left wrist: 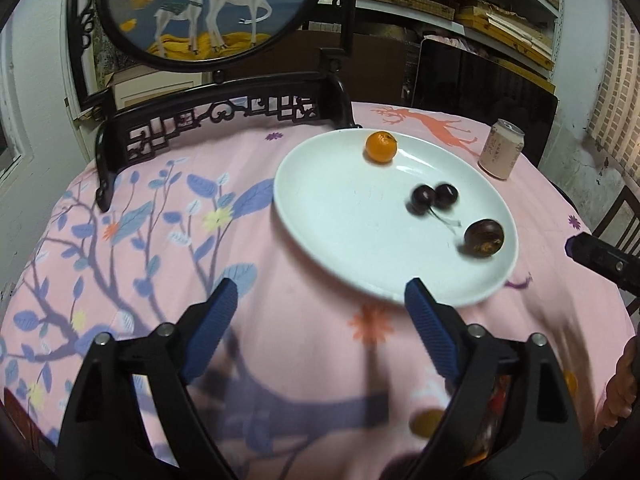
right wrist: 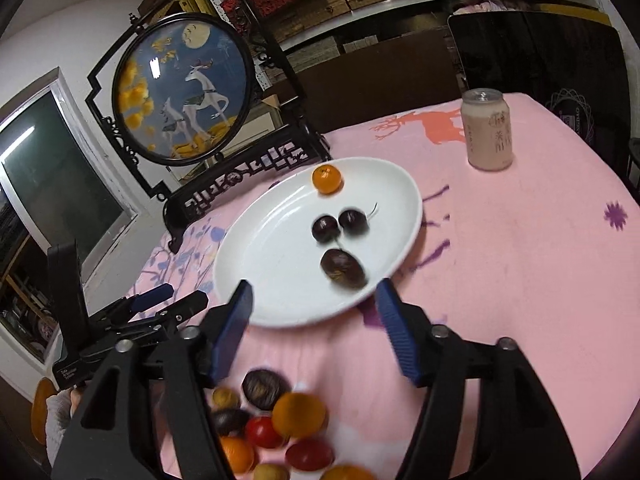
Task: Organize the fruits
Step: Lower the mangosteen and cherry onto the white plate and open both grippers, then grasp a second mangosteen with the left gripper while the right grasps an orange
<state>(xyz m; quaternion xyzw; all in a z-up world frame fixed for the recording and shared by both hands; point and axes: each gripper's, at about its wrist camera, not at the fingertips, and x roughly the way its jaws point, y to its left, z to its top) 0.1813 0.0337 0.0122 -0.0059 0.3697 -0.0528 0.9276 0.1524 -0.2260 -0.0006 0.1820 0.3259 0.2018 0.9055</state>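
Observation:
A white plate lies on the pink cloth. On it are a small orange, two dark cherries and a dark brown round fruit. My left gripper hangs open before the plate's near rim, nothing between its fingers. My right gripper is open too, over the near rim just short of the brown fruit; its tip shows at the right edge. A pile of loose fruit lies under the right gripper: oranges, red ones, dark ones.
A pink drink can stands right of the plate. A black carved stand with a round deer picture fills the back left. A person's hand shows at the right edge. Dark chairs and shelves lie beyond the table.

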